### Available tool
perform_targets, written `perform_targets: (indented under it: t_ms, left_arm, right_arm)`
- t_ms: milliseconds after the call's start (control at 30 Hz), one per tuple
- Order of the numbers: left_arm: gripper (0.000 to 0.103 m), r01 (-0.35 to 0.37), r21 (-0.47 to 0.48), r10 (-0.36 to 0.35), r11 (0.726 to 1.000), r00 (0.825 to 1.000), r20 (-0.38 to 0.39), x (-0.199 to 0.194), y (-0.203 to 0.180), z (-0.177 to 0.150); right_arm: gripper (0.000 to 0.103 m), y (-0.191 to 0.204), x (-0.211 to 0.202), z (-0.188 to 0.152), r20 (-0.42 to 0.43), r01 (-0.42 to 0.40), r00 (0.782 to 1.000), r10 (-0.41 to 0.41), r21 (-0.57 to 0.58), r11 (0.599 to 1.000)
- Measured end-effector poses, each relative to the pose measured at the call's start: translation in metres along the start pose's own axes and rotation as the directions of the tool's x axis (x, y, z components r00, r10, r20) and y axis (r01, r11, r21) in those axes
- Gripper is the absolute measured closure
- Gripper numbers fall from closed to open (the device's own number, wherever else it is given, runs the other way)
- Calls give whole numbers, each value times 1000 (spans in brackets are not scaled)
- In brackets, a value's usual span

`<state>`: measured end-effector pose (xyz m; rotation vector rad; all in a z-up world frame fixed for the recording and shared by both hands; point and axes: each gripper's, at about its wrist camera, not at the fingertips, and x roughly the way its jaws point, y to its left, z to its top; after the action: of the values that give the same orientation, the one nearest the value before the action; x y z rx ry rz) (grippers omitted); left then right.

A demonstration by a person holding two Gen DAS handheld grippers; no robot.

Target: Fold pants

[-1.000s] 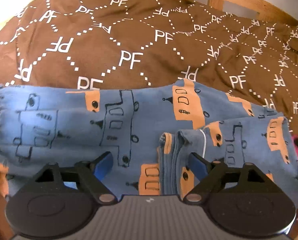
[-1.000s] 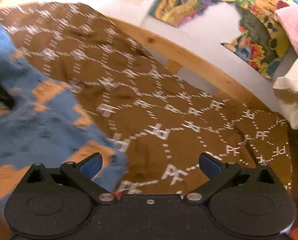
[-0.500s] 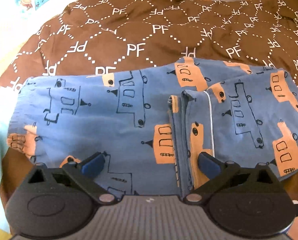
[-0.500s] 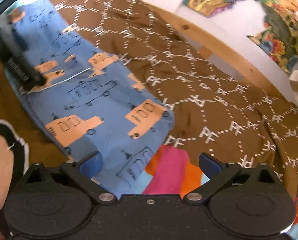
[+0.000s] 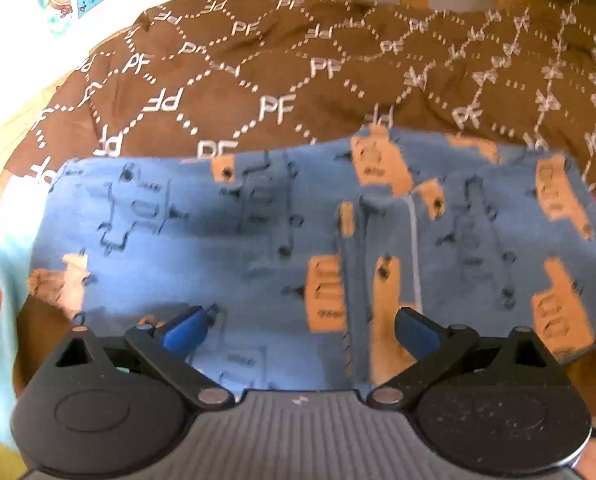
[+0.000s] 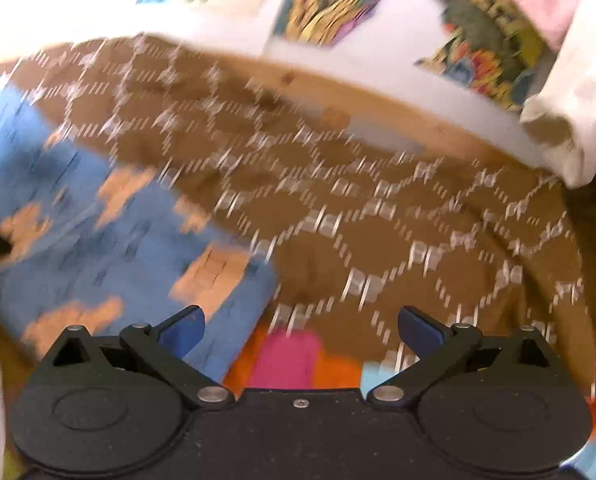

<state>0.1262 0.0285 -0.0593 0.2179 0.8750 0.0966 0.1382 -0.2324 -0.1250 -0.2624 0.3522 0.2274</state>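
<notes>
- Since a second ago, left gripper [image 5: 300, 328] has backed off the pants [image 5: 257, 240], jaws spread, gripping nothing.
- Right gripper [image 6: 301, 328] spread, empty.
- Pants lie folded on brown quilt [image 5: 281, 80], near its front edge.

Warm, bright daylight throughout. Strong fisheye bowing at edges, dark vignette in corners. Left wrist view mildly soft; print on pants [image 5: 257, 240] smeared, soft shadow across left half. Right wrist view heavily motion-blurred; brown blanket [image 6: 378, 220] pattern streaked into dashes. White wall [image 6: 77, 12] upper left blown out.
</notes>
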Motion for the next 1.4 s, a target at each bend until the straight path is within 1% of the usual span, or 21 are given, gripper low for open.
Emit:
perform_targets:
  t_ms: [67, 133, 200, 233, 300, 400, 467, 567, 667, 733, 767, 800, 867, 933, 967, 1067, 1167, 1200, 1267, 1333, 1400]
  left_arm:
    - [1, -2, 5, 2, 1000, 1000, 8, 3, -5, 7]
    - [1, -23, 27, 23, 999, 1000, 8, 10, -10, 11]
    - [0, -69, 59, 71, 996, 997, -32, 23, -13, 11]
    - [0, -73, 51, 75, 996, 996, -41, 26, -11, 10]
    - [0, -48, -6, 48, 999, 998, -44, 25, -2, 7]
    - [0, -27, -54, 25, 998, 999, -41, 22, 6, 3]
    - [0, -5, -92, 2, 996, 1000, -26, 16, 12, 2]
    - [0, 48, -188, -40, 981, 998, 45, 2, 25, -3]
    - [0, 71, -243, -42, 967, 992, 122, -15, 39, -11]
    - [0, 45, -251, 4, 967, 982, 190, -27, 47, -18]
    - [0, 17, -252, 40, 968, 975, 220, -33, 52, -21]
    - [0, -27, -259, 94, 966, 964, 250, -39, 57, -23]
    - [0, -120, -281, 206, 952, 932, 298, -51, 67, -31]
    - [0, -178, -303, 276, 936, 906, 321, -57, 77, -36]
    - [0, -188, -310, 290, 932, 900, 327, -56, 83, -37]
    - [1, -174, -293, 267, 940, 910, 317, -46, 103, -31]
    - [2, -86, -267, 176, 960, 926, 334, -34, 124, -19]
    - [2, -64, -253, 151, 965, 929, 339, -31, 129, -16]
    - [4, -40, -236, 116, 971, 941, 317, -21, 137, -11]
    - [6, -6, -264, 87, 965, 952, 295, -11, 146, -9]
    - [10, 43, -321, 51, 946, 959, 278, -7, 155, -11]
  right_arm:
    - [1, -1, 23, 7, -1, 19, 1000, -19, -7, 1000]
    - [1, -1, 45, 10, -28, 42, 999, -43, -15, 999]
    - [1, -1, 64, 8, -79, 67, 995, -69, -21, 998]
    - [1, -3, 69, 6, -97, 56, 994, -56, -8, 998]
    - [1, -9, 67, 2, -91, 45, 995, -41, 34, 998]
    - [1, -14, 54, 3, -71, 56, 996, -52, 62, 997]
    - [1, -15, 41, 3, -52, 39, 998, -35, 93, 995]
    - [1, -10, 23, 0, -44, -14, 999, 19, 111, 994]
    - [1, 2, 9, -3, -34, -40, 999, 42, 58, 998]
    - [1, 9, 5, -4, -27, -50, 998, 51, 20, 999]
    - [1, 12, 3, -2, -24, -51, 998, 51, 12, 999]
    - [1, 15, 1, -1, -17, -56, 998, 56, 6, 998]
    - [1, 19, -1, 2, -2, -66, 998, 66, 2, 998]
    - [1, 22, -3, 3, 5, -79, 997, 79, -4, 997]
    - [1, 24, -3, 2, 3, -84, 996, 84, -9, 996]
    - [1, 30, 1, 0, -10, -96, 995, 95, -31, 995]
    - [1, 36, 0, -1, 7, -84, 996, 85, -53, 995]
    - [1, 37, -2, -1, 18, -88, 996, 89, -58, 994]
    - [1, 39, -5, 1, 44, -102, 993, 106, -76, 992]
    - [1, 41, -5, 3, 54, -110, 992, 116, -101, 989]
    - [1, 46, -2, 8, 47, -122, 991, 128, -123, 985]
